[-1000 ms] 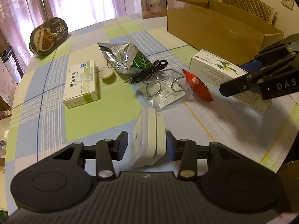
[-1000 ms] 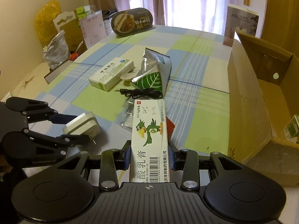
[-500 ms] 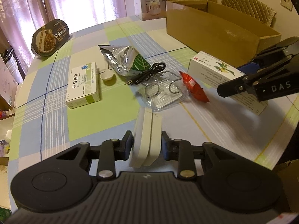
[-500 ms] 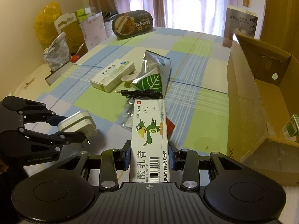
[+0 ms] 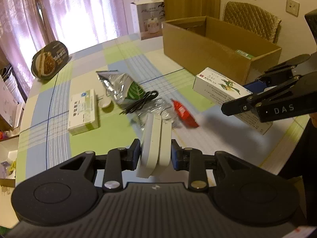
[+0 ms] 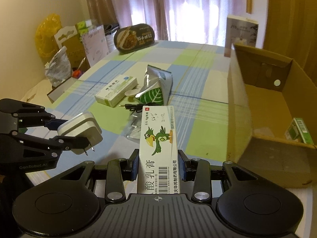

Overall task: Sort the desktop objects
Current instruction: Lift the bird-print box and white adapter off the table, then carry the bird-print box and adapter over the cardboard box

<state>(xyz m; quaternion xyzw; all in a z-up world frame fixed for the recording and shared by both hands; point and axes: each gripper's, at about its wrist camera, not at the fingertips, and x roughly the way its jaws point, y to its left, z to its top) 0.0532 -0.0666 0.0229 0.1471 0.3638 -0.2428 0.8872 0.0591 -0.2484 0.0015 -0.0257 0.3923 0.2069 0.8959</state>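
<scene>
My left gripper (image 5: 155,154) is shut on a white plug adapter (image 5: 155,142), held off the table; the right wrist view shows the adapter (image 6: 81,130) with its metal prongs pointing down. My right gripper (image 6: 158,164) is shut on a long white medicine box with a green parrot (image 6: 158,138), also lifted; from the left wrist it shows as the box (image 5: 218,87) at the right. An open cardboard box (image 6: 267,103) stands on the table's right side, with a small green carton (image 6: 299,130) inside.
On the checked tablecloth (image 5: 59,138) lie a green-white medicine box (image 5: 83,112), a foil pouch (image 5: 120,87), a black cable (image 5: 142,102), a clear plastic packet (image 5: 158,111), a red sachet (image 5: 184,113) and a small white cap (image 5: 106,105). A black food tray (image 5: 49,62) leans at the far edge.
My left gripper has closed on the white adapter and raised it off the table. My right gripper keeps its hold on the parrot box and has risen slightly.
</scene>
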